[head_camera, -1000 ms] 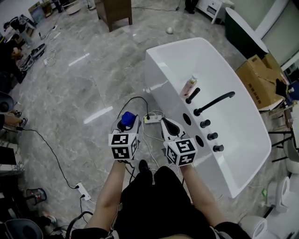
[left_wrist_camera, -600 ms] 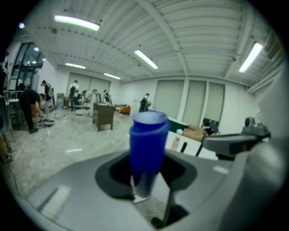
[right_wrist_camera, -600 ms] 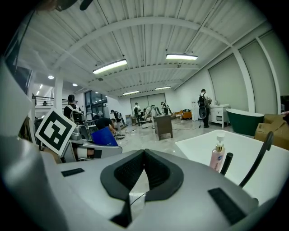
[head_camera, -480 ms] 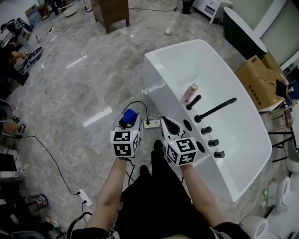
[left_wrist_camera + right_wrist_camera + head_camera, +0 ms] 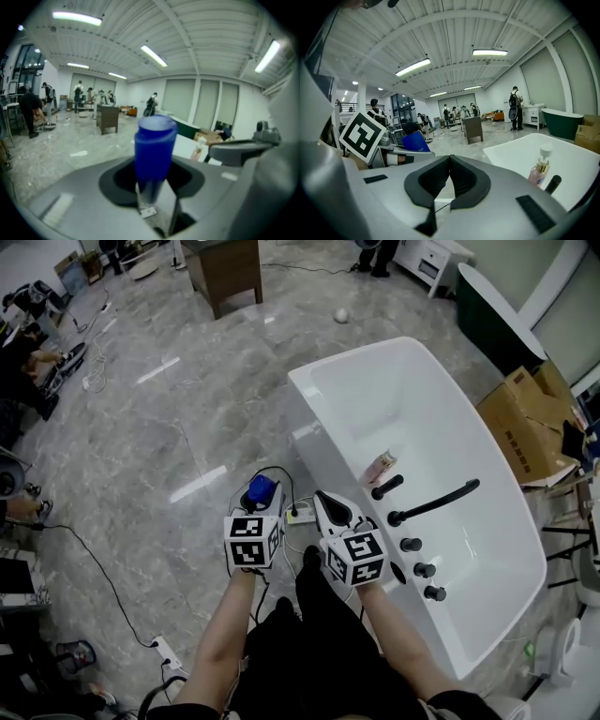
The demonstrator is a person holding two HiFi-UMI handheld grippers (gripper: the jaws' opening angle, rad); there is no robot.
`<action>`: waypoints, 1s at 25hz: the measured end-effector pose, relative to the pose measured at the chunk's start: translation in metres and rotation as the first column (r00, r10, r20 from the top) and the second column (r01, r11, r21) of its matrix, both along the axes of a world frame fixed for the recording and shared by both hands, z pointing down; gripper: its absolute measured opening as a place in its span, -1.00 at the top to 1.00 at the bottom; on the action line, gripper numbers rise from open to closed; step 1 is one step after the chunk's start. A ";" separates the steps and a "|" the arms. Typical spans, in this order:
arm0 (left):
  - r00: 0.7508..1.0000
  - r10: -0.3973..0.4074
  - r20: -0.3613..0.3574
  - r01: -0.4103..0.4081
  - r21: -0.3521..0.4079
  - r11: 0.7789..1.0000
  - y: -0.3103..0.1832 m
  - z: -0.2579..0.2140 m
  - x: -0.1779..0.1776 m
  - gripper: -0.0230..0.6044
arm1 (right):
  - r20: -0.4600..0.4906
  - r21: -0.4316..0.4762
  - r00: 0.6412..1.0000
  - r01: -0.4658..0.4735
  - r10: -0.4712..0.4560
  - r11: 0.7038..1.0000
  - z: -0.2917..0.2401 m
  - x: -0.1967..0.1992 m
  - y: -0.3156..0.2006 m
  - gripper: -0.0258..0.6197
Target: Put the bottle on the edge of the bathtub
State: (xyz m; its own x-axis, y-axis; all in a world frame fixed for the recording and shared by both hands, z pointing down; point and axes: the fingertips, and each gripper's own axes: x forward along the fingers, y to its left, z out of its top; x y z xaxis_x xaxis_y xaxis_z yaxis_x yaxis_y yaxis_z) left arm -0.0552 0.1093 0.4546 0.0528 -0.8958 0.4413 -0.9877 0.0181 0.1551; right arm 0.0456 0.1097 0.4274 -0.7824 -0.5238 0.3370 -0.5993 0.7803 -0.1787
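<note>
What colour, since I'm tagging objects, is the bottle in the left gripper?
Blue bottle, see-through near its base; best in the left gripper view.

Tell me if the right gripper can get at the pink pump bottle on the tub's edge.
Probably yes: nothing stands between the right gripper and the pink pump bottle just ahead. Its jaws are shut and empty, so they must open first.

L gripper point(image 5: 259, 506) clamped on blue-cap bottle point(image 5: 154, 140). R gripper point(image 5: 326, 506) jaws pressed together, nothing btwn. Both side by side, pointing fwd; bare forearms point(image 5: 221, 634) low, near parallel.
</note>
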 end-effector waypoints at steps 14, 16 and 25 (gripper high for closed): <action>0.999 -0.036 0.032 0.037 -0.021 0.999 -0.119 0.000 0.001 0.41 | 0.030 -0.010 0.998 0.048 -0.048 0.999 -0.007 -0.013 -0.108 0.91; 0.998 -0.039 0.038 0.040 -0.020 0.999 -0.130 -0.002 -0.002 0.41 | 0.034 -0.014 0.998 0.046 -0.045 0.999 -0.008 -0.016 -0.117 0.91; 0.998 -0.032 0.054 0.033 -0.015 0.999 -0.170 0.001 -0.008 0.41 | 0.038 -0.032 0.999 0.029 -0.028 0.999 0.002 -0.022 -0.149 0.91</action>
State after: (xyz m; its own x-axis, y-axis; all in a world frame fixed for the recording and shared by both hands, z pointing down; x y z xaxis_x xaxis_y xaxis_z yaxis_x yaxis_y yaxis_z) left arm -0.0636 -0.0606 0.4553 0.0000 -0.8895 0.4569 -0.9935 0.0520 0.1013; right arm 0.0237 -0.0392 0.4297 -0.8092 -0.4904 0.3236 -0.5693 0.7904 -0.2260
